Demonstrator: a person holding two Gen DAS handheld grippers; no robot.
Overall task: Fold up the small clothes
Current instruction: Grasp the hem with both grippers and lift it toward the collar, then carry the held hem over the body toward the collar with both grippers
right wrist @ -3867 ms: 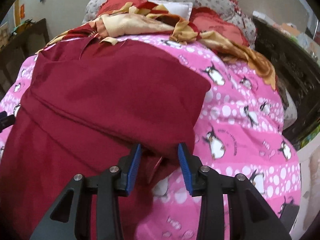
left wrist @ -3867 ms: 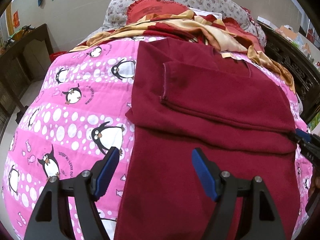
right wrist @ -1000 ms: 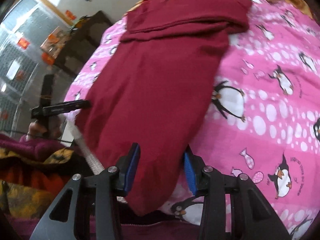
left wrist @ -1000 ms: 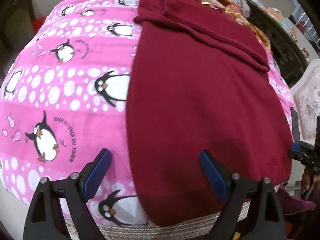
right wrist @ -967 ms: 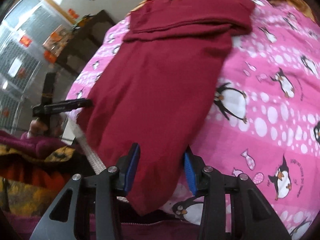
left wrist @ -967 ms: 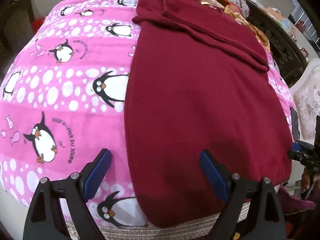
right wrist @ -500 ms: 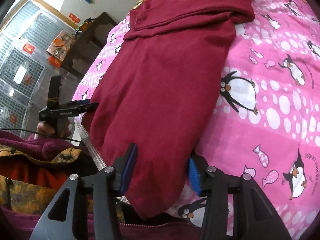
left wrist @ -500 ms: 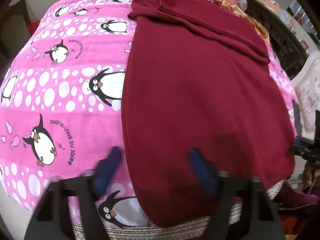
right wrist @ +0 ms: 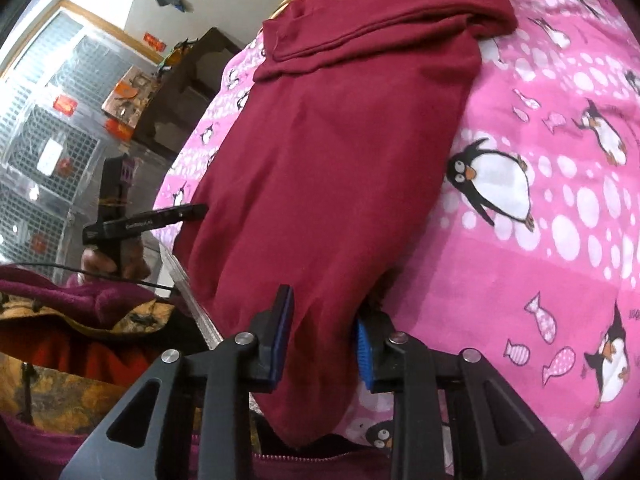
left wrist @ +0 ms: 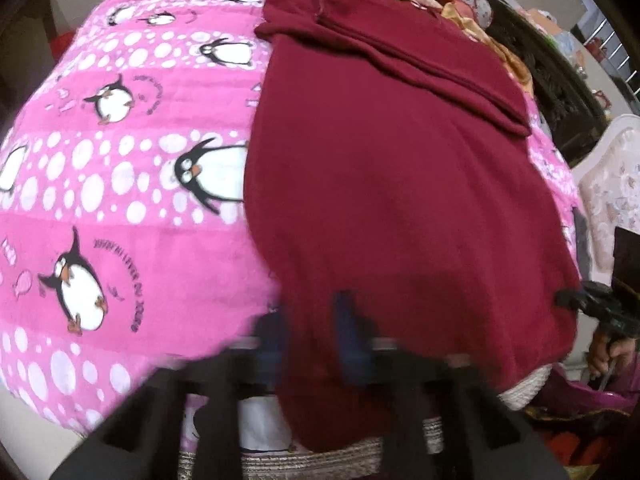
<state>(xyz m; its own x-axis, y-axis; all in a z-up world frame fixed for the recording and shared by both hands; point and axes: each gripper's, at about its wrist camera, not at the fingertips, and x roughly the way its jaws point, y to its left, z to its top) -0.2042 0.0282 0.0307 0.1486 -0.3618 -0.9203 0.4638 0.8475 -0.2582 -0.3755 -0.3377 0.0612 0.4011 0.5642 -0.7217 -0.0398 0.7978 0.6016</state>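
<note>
A maroon garment (left wrist: 400, 184) lies flat on the pink penguin bedcover (left wrist: 120, 184), its sleeves folded across the far end. In the left wrist view my left gripper (left wrist: 308, 320) is blurred, its jaws closing on the near left corner of the hem with cloth pinched between the pads. Seen from the right wrist, the garment (right wrist: 332, 152) has its near right hem corner bunched between the closing jaws of my right gripper (right wrist: 322, 320), both pads against the cloth. The hem hangs over the bed's near edge. The left gripper (right wrist: 160, 218) also shows at that view's left.
An orange and red blanket (left wrist: 460, 12) is heaped at the far end of the bed. A woven mat edge (left wrist: 280, 460) runs under the near side. A white upholstered piece (left wrist: 608, 184) stands to the right, dark wooden furniture (right wrist: 192, 76) to the left.
Both grippers' jaws have closed from wide apart onto the near hem corners. The left one swung in fast and is blurred. The garment itself has barely shifted.
</note>
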